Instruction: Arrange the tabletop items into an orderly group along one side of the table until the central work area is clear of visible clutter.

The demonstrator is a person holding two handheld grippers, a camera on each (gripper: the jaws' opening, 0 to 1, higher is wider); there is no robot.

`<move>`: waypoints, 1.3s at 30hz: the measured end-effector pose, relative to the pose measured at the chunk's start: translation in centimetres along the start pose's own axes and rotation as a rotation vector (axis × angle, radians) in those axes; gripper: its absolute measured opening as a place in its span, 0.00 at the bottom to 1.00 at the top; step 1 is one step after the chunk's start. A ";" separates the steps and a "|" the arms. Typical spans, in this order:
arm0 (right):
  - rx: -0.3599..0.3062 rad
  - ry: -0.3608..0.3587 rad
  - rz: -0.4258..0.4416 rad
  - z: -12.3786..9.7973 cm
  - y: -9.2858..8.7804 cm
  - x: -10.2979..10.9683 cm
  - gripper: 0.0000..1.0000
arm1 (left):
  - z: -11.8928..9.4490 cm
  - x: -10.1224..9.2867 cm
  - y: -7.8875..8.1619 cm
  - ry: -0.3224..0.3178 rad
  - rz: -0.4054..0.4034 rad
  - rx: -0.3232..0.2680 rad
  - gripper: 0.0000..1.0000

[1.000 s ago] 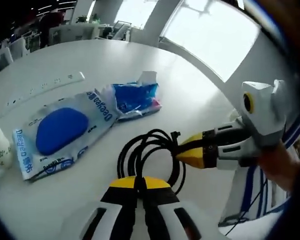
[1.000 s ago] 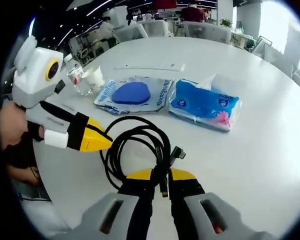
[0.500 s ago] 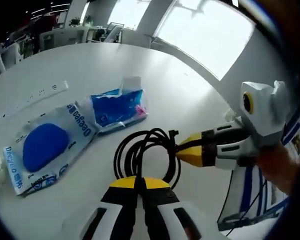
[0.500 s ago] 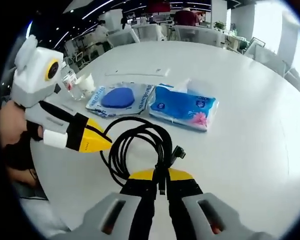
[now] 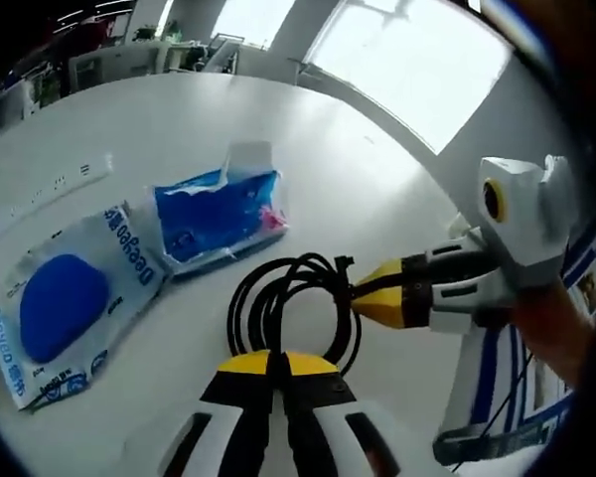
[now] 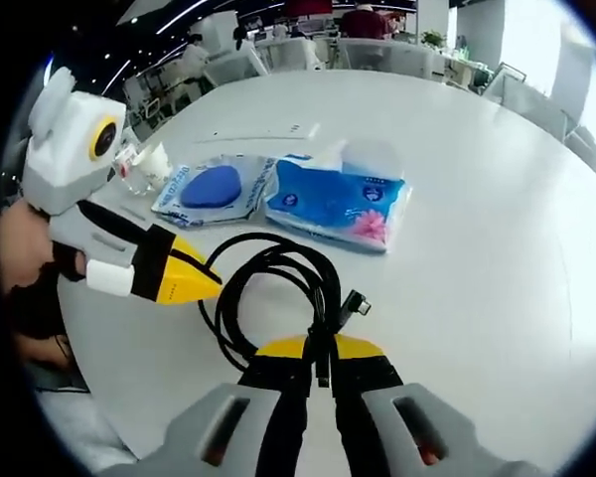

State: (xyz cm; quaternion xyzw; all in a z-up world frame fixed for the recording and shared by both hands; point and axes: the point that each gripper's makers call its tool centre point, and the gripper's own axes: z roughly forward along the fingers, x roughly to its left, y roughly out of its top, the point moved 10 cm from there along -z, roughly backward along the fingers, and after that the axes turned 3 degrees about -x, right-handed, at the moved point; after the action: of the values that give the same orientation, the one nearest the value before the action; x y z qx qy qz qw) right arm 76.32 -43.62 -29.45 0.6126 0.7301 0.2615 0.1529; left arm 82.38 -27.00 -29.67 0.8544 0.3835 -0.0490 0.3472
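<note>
A coiled black cable point(image 5: 290, 303) hangs between both grippers, just above the white table point(image 5: 377, 189). My left gripper point(image 5: 278, 360) is shut on the near side of the coil. My right gripper point(image 5: 363, 301) comes in from the right and is shut on the coil beside its plug. In the right gripper view the cable point(image 6: 278, 293) runs between my right gripper point(image 6: 318, 348), the plug end point(image 6: 356, 304) sticking out. The left gripper point(image 6: 211, 284) grips the loop's left side. Beyond lie a blue tissue pack point(image 6: 336, 199) and a packet with a blue cloth point(image 6: 207, 189).
The tissue pack point(image 5: 219, 207) and cloth packet point(image 5: 65, 298) lie side by side. A white power strip point(image 6: 253, 132) lies behind them. A paper cup point(image 6: 160, 159) and a clear bottle point(image 6: 129, 165) stand at the table's left edge. A person's hand point(image 6: 20, 248) holds the left gripper.
Both views have shifted: the tissue pack and cloth packet now sit further left in each. The cable stays fixed between the two shut grippers, carried along with them.
</note>
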 end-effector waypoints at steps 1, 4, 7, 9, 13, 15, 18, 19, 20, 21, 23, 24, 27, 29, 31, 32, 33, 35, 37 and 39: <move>0.000 -0.003 0.001 0.2 0.0 -0.2 0.03 | 0.3 0.1 0.0 -0.004 -0.029 0.022 0.01; 0.011 -0.003 -0.001 0.5 -0.1 -0.4 0.03 | 1.0 0.2 0.3 -0.002 -0.021 0.019 0.01; 0.020 0.000 0.005 1.2 -0.1 -0.8 0.03 | 1.6 0.4 0.2 0.005 -0.012 0.018 0.01; 0.028 -0.002 0.002 1.5 -0.2 -1.0 0.03 | 2.0 0.6 0.2 0.002 -0.017 0.021 0.01; 0.029 0.007 0.014 1.9 -0.5 -1.1 0.03 | 2.5 1.0 0.2 0.012 -0.031 0.020 0.02; 0.029 0.007 0.013 1.7 -0.4 -1.0 0.03 | 2.6 0.9 0.1 0.019 -0.018 0.020 0.02; 0.025 0.007 0.014 1.9 -0.4 -1.0 0.03 | 2.7 1.1 0.0 0.028 -0.008 0.019 0.02; 0.026 0.007 0.013 1.9 -0.4 -1.0 0.03 | 2.8 1.1 -0.1 0.032 -0.011 0.014 0.03; 0.023 0.008 0.017 2.0 -0.5 -1.1 0.03 | 2.9 1.1 -0.2 0.036 -0.023 0.016 0.03; 0.022 0.009 0.016 2.0 -0.5 -1.1 0.03 | 2.9 1.0 -0.2 0.039 -0.020 0.011 0.03; 0.021 0.010 0.012 2.1 -0.4 -1.3 0.03 | 2.8 0.9 -0.2 0.041 -0.013 0.014 0.03; 0.019 0.011 0.013 2.0 -0.5 -1.2 0.03 | 2.9 0.9 -0.3 0.044 -0.012 0.013 0.03; 0.017 0.013 0.022 2.0 -0.5 -1.3 0.04 | 2.9 0.8 -0.3 0.046 -0.012 0.010 0.03; 0.014 0.014 0.028 1.9 -0.5 -1.2 0.04 | 2.7 0.7 -0.4 0.042 0.002 0.004 0.04; 0.006 0.017 0.050 1.7 -0.6 -1.3 0.04 | 2.2 0.7 -0.2 0.057 0.072 -0.025 0.08; 0.007 0.019 0.053 1.4 -0.7 -1.2 0.04 | 2.0 0.8 -0.1 0.085 0.074 -0.045 0.22; 0.001 0.020 0.053 1.1 -0.7 -1.2 0.06 | 1.5 0.9 -0.3 0.127 0.039 -0.040 0.38; -0.024 0.006 0.083 1.4 -0.5 -1.6 0.15 | 0.8 1.0 -0.4 0.135 0.037 -0.068 0.50; -0.068 0.009 0.109 0.9 -0.2 -1.4 0.28 | 0.1 0.8 -0.5 0.072 0.002 -0.082 0.29; -0.061 -0.001 0.106 -0.1 -0.1 -1.2 0.29 | -0.3 0.8 -0.5 0.072 -0.021 -0.094 0.33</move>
State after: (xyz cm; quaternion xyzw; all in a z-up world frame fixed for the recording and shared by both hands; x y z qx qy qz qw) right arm 76.49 -44.83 -29.55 0.6455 0.6881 0.2912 0.1580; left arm 82.53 -26.14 -30.00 0.8343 0.4064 -0.0038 0.3725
